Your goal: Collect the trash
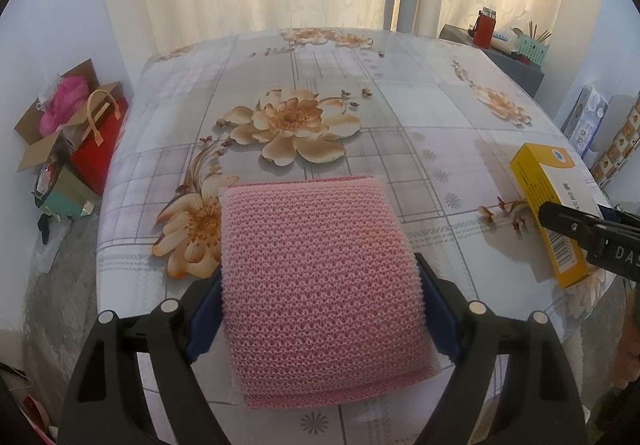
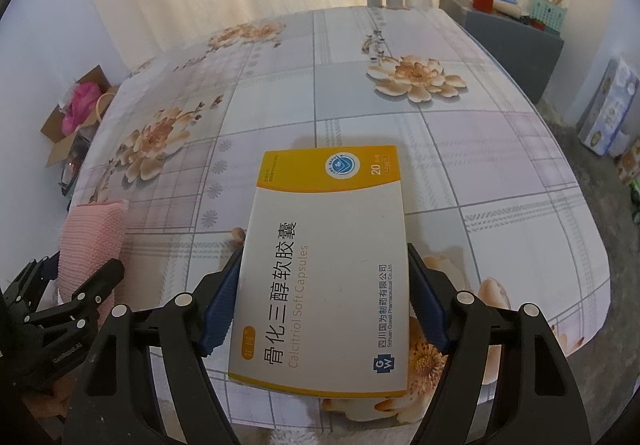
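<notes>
Left gripper: fingers set wide, blue pads pressed against both side edges of a folded pink cloth, which fills the gap between them and juts well forward past the tips; the hold looks firm, the cloth's near end hanging just above the table. Right gripper: fingers likewise wide, pads clamped on the long edges of a yellow-and-white medicine box, label up, its yellow end pointing away from the tips; whether it is lifted clear of the table or resting on it cannot be told. Position of items: cloth between the left fingers, box between the right fingers, the two well apart with bare flowered tablecloth between. Beyond the tips: table otherwise free of loose items; past its far-left edge, on the floor, an open cardboard box and a red bag; past the far-right corner, a grey cabinet. Step in hand, as judged: both pieces are gripped, pickup stage complete or nearly so. Next move calls for: carrying both off the table to a bin or bag without loosening either grip; no bin can be identified with certainty here.
</notes>
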{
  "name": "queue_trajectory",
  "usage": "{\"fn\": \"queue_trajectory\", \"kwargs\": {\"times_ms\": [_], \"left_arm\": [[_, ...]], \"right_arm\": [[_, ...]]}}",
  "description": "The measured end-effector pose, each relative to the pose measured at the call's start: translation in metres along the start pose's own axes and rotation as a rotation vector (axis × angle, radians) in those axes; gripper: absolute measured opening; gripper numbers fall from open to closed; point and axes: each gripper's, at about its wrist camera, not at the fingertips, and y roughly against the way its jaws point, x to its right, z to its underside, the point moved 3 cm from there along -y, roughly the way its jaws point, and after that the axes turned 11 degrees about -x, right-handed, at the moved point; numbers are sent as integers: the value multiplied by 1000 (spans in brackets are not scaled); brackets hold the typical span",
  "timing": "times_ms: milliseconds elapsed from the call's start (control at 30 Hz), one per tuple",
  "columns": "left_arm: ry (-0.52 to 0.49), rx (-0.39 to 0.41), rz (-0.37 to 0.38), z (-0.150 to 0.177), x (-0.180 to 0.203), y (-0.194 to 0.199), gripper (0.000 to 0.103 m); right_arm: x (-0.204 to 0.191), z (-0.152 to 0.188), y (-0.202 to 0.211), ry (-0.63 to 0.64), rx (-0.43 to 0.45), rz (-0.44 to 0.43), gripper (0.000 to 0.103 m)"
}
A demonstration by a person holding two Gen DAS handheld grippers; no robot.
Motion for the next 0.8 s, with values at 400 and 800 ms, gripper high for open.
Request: {"fn": "queue_trajectory", "kwargs": {"times_ms": [400,800], "left_arm": [[-15,26,-14,2,7,14,82],[-67,73,-5,-1,31,39,82]], "right_arm": [[6,4,12,-10,24,-19,71],[29,18,33,-61,65,-63,71]]}}
